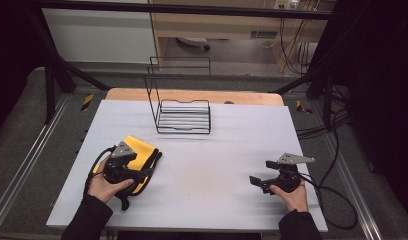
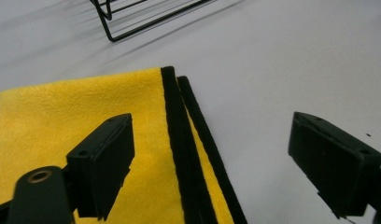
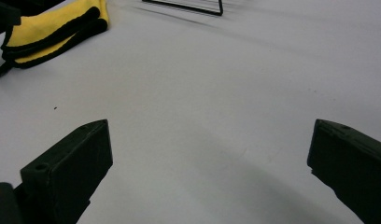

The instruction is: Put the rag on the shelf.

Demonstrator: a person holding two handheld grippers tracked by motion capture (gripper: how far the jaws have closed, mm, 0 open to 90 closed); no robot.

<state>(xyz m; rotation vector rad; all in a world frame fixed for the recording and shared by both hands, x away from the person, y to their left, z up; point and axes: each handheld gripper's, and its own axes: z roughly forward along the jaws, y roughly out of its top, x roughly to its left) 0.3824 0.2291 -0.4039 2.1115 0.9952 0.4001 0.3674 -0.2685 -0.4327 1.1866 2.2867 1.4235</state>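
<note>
A folded yellow cloth [image 1: 140, 152] with black trim lies on the pale mat at the near left. My left gripper [image 1: 137, 167] hovers over it, held in a hand. In the left gripper view the yellow cloth [image 2: 86, 107] lies under the left jaw and its black-trimmed edge [image 2: 177, 130] runs between the jaws. The left gripper [image 2: 212, 135] is open and its pads touch nothing. My right gripper [image 1: 262, 173] rests low at the near right, pointing left, apart from the cloth. The right gripper [image 3: 212, 140] stands wide open over bare mat, with the yellow cloth [image 3: 48, 25] far off.
A black wire rack [image 1: 184, 117] stands upright at the back middle of the mat [image 1: 217, 150], with a wooden table edge [image 1: 192, 95] behind it. Cables [image 1: 332, 190] trail off the right side. Black frame bars cross the far background.
</note>
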